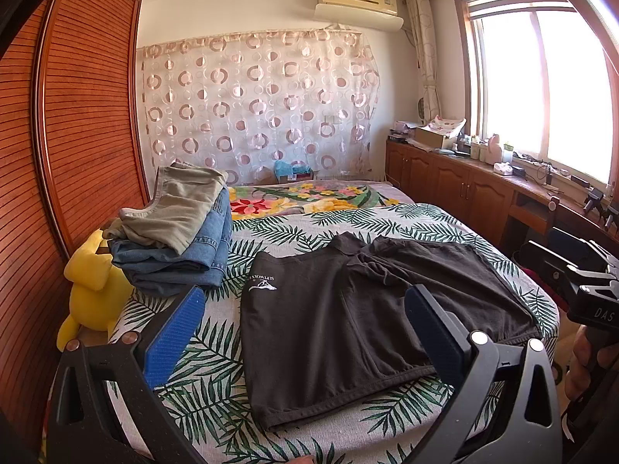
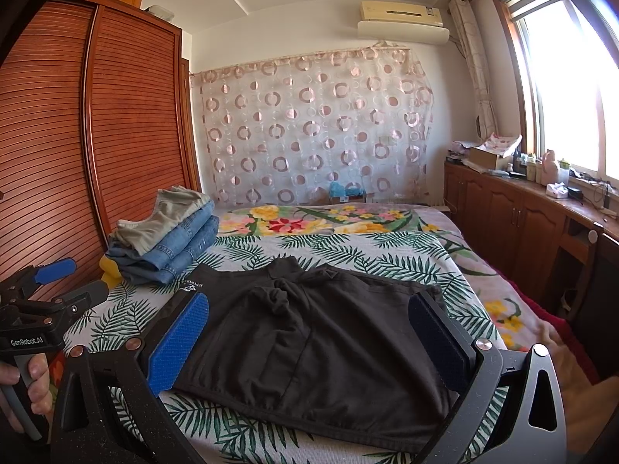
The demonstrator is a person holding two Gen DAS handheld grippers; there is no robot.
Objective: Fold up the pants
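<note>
black shorts [image 1: 371, 321] with a small white logo lie spread flat on the near end of a bed [image 1: 216, 382] covered in a palm-leaf sheet. both the left gripper [image 1: 305, 321] and right gripper [image 2: 317, 328] hover above them, blue-padded fingers wide apart, empty. folded jeans [image 1: 182, 259] sit stacked beside a yellow plush toy [image 1: 93, 290].

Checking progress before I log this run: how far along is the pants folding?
Done: a stack of folded jeans and a khaki pair sits at the bed's far left. In hand: nothing yet; the left gripper and right gripper both hover open over the black shorts, which lie spread flat, bunched at the crotch. Left: every fold of the shorts, then probably adding them to the stack.
</note>
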